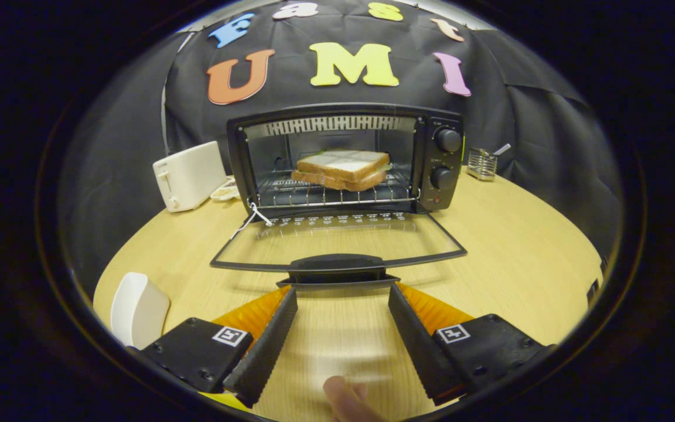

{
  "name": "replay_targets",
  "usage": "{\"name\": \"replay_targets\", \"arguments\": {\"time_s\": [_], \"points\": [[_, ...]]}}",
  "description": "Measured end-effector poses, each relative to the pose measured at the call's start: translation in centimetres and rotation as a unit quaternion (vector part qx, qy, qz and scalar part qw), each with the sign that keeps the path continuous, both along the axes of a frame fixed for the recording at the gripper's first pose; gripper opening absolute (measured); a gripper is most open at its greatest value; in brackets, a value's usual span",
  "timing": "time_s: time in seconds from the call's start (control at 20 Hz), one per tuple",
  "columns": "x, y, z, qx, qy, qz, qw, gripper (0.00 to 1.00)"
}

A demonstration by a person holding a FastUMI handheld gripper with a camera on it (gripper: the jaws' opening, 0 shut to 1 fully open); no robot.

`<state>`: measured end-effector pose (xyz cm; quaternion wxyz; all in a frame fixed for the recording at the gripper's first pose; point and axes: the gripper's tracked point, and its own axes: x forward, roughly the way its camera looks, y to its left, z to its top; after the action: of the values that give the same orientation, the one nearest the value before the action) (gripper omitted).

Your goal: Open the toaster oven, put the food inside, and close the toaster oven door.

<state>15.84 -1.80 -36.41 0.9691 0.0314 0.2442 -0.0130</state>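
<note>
The claw (342, 293) is spread wide and holds nothing, its fingertips just short of the black handle (336, 268) on the toaster oven (346, 158) door (337, 240). That glass door lies fully open — flat over the wooden surface (519, 252). The sandwich (342, 169) sits inside on the wire rack (314, 196), roughly centred in the cavity. Two knobs (446, 158) stack on the oven's right panel. A white pop-up toaster (188, 174) stands to the oven's left, a small wire basket (481, 163) to its right, and a white plate-like object (138, 309) lies beside the left finger. A fingertip (346, 401) shows between the claw's fingers.
</note>
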Motion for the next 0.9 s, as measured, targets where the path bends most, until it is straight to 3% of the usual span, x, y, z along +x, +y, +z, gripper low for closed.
{"name": "replay_targets", "arguments": {"time_s": [0.4,0.65,0.9], "points": [[0.8,0.1,-0.4,-0.008,0.012,-0.01,1.0,1.0],[1.3,0.1,0.9,-0.01,-0.025,-0.01,1.0,1.0],[1.4,0.2,0.6,-0.005,-0.019,-0.013,1.0,1.0]]}}
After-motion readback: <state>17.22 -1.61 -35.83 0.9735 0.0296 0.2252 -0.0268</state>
